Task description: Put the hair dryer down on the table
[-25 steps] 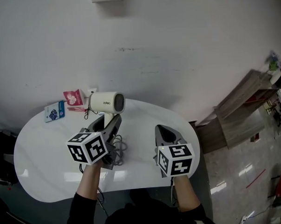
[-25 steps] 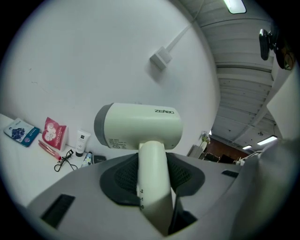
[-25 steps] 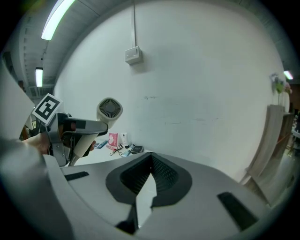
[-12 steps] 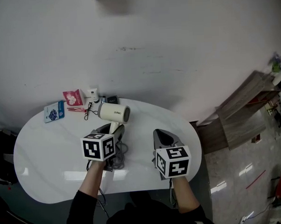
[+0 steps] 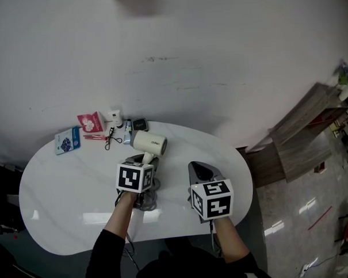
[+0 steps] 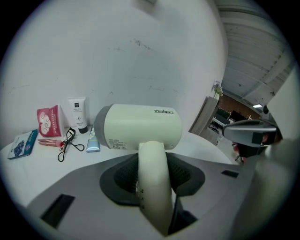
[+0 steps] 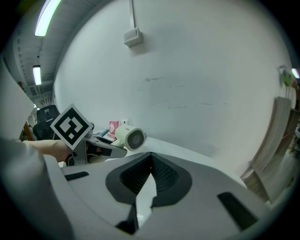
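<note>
Left gripper (image 5: pixel 147 161): clamped on the handle of the hair dryer (image 5: pixel 150 143). The jaws stand part-way apart, with the handle filling the gap between the dark pads.
Hair dryer: cream-coloured and just left of the centre of the head view, over the far middle part of the tabletop (image 5: pixel 61 198). The barrel lies level and points across the frame, and the handle runs down from it into the left gripper. In the right gripper view its round grille end faces the camera. I cannot tell whether it touches the tabletop.
Right gripper (image 5: pixel 198 168): closed, with its tips meeting in a point and nothing between them. It is right of centre in the head view, near the left gripper but apart from it, over the right part of the tabletop.
Tabletop: white, glossy and oval, filling the lower left of the head view.
Grey cord (image 5: pixel 154 182): bunched on the tabletop beside the left gripper.
Small things at the tabletop's far left edge, upper left of the dryer: a blue packet (image 5: pixel 67 138), a red packet (image 5: pixel 90 121), a white tube (image 5: pixel 115 117) standing upright, a black eyelash curler (image 5: pixel 109 139) and a pale blue tube (image 5: pixel 127 132) lying flat.
Wall (image 5: pixel 216 59): plain white, behind the tabletop.
Wooden shelf (image 5: pixel 301 141): at the right edge of the head view, well apart from the tabletop.
</note>
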